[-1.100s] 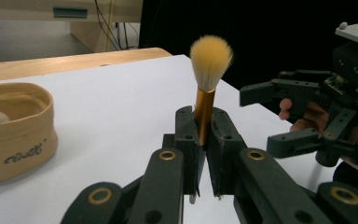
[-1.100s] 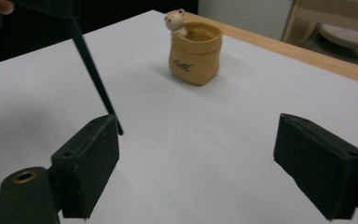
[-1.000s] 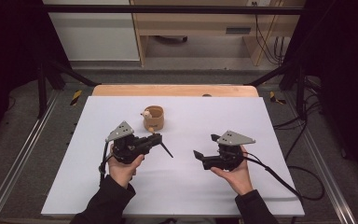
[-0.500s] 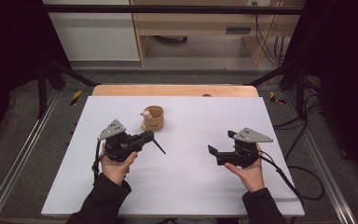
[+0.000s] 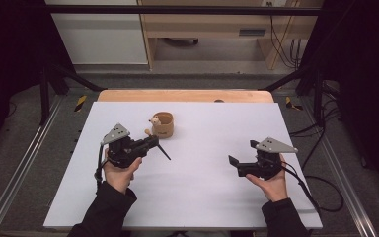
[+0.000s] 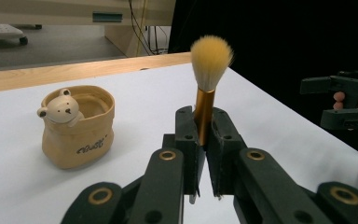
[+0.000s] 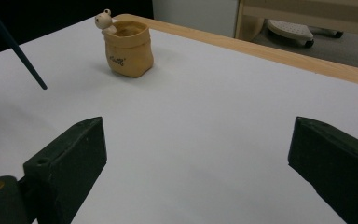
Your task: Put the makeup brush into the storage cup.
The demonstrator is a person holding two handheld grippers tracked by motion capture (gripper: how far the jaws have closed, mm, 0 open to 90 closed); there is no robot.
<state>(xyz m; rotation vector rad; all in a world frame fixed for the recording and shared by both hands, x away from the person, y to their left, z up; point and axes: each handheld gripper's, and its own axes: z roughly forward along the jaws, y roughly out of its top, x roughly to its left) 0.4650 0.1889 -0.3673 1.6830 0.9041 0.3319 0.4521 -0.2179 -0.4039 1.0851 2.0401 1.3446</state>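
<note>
The left gripper [image 6: 204,154] is clenched on the gold ferrule of a soft-bristled makeup brush [image 6: 209,65] with a dark handle, held just near and left of the tan bear-faced ceramic pot [image 5: 162,125] on the white table [image 5: 217,197]. The right gripper [image 5: 239,160] hangs released with its jaws wide apart, well to the right of the pot.

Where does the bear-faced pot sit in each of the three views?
High view: bear pot upper centre of the table, just beyond the left gripper.
Left gripper view: pot at left, beside the clamped brush.
Right gripper view: pot upper left.
Shared landmark: the table's wooden far edge.
</note>
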